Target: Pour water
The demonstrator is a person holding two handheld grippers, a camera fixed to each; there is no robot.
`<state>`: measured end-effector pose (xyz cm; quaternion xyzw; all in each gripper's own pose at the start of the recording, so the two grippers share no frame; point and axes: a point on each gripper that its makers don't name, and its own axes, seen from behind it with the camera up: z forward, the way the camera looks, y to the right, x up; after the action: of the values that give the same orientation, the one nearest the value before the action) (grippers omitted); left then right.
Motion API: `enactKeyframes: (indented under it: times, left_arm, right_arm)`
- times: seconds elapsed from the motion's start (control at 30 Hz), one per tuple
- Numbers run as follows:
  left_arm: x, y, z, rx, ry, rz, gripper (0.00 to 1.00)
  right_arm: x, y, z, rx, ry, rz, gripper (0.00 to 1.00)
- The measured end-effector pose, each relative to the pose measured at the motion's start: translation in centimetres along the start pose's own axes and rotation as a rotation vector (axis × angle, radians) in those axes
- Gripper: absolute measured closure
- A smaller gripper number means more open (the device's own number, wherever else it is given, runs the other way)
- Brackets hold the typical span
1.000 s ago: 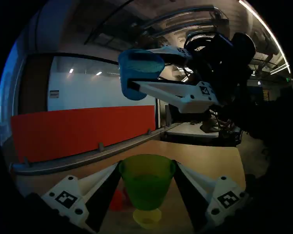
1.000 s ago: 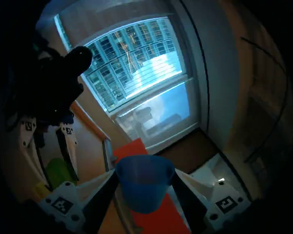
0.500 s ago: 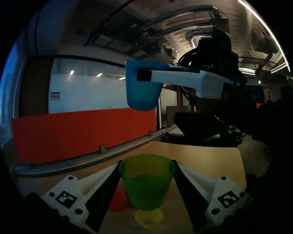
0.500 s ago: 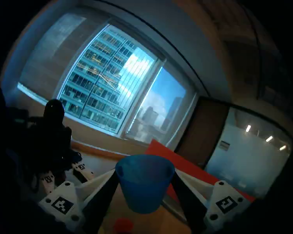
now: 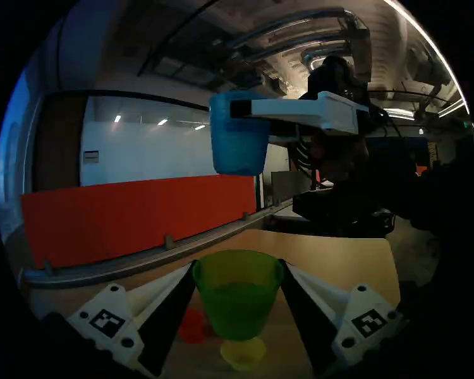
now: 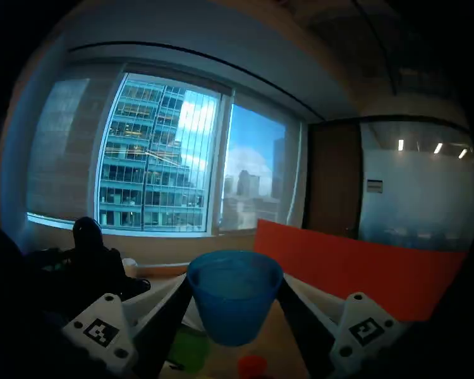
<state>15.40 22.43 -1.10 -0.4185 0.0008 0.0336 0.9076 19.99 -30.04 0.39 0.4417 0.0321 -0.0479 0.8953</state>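
The left claw is clenched on the green cup: both white fingers press against opposite sides of the cup wall just below the rim. The green cup is upright, is raised above the tabletop, and contains a darker level of liquid roughly halfway up. Directly beneath it in the left gripper view, a yellow cup and a red cup stand just beside each other on the tabletop. The right claw is clenched on the blue cup, with one finger on each side of the cup wall. In the left gripper view the blue cup sits upright, rim level, well above the green cup and slightly toward the far edge of the tabletop; the two cups are apart. Whether the blue cup holds any water cannot be determined. In the right gripper view a green shape and the red cup appear low down, under the blue cup. An orange panel runs along the far edge of the tabletop, and a large window lies beyond the tabletop's end in the right gripper view.
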Motion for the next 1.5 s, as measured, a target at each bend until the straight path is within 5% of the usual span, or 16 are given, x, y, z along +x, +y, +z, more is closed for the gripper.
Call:
enactKeyframes:
  times: [0.6, 1.0, 1.5]
  left_arm:
    - [-1.0, -2.8, -2.0, 0.078, -0.026, 0.004, 0.11]
    - [-1.2, -4.4, -3.7, 0.125, -0.036, 0.002, 0.11]
    - [-2.0, -5.0, -3.9, 0.134, -0.075, 0.002, 0.11]
  right_arm:
    - [-2.5, 3.7, -4.0, -0.091, -0.037, -0.015, 0.09]
    - [-3.6, 6.0, -7.4, -0.141, -0.033, 0.029, 0.09]
    - [-5.9, 6.7, -8.3, -0.143, -0.07, 0.049, 0.09]
